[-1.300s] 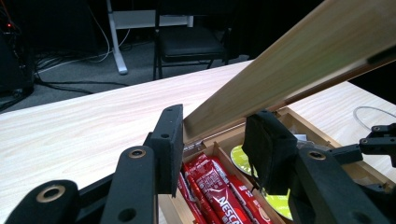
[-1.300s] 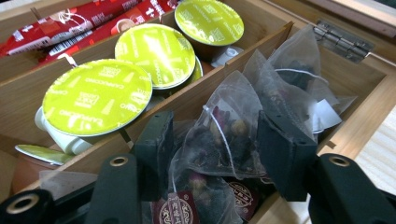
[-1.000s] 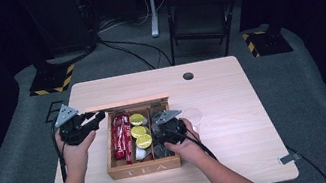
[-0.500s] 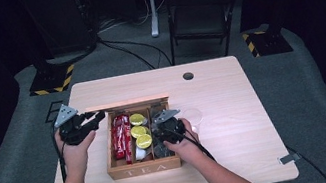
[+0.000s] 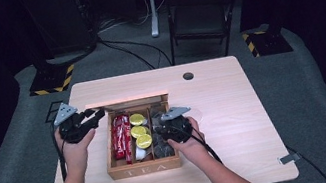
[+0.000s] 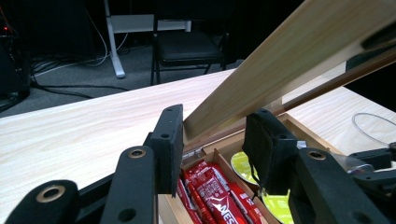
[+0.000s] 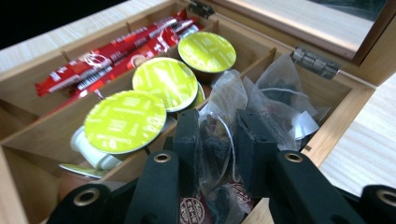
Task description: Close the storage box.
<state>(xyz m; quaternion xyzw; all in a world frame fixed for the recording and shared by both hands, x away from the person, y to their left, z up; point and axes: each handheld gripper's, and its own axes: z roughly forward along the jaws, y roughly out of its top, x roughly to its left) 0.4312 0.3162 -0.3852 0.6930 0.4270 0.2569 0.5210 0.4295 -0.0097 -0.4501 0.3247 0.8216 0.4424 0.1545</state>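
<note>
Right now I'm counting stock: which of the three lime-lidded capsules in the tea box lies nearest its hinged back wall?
The capsule alone at the hinge end of the middle compartment; the other two overlap nearer the front.

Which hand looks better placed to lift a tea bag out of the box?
The right. Its gripper has just closed on a clear tea bag in the box's right compartment. The left gripper is clamped on the raised lid, holding it open.

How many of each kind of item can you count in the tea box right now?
Green-lidded capsules: 3
Red stick packets: a bundle, separate count unclear
Clear tea sachets: at least 2, one between the right tool pads
Total: at least 6 in the tea box
</note>
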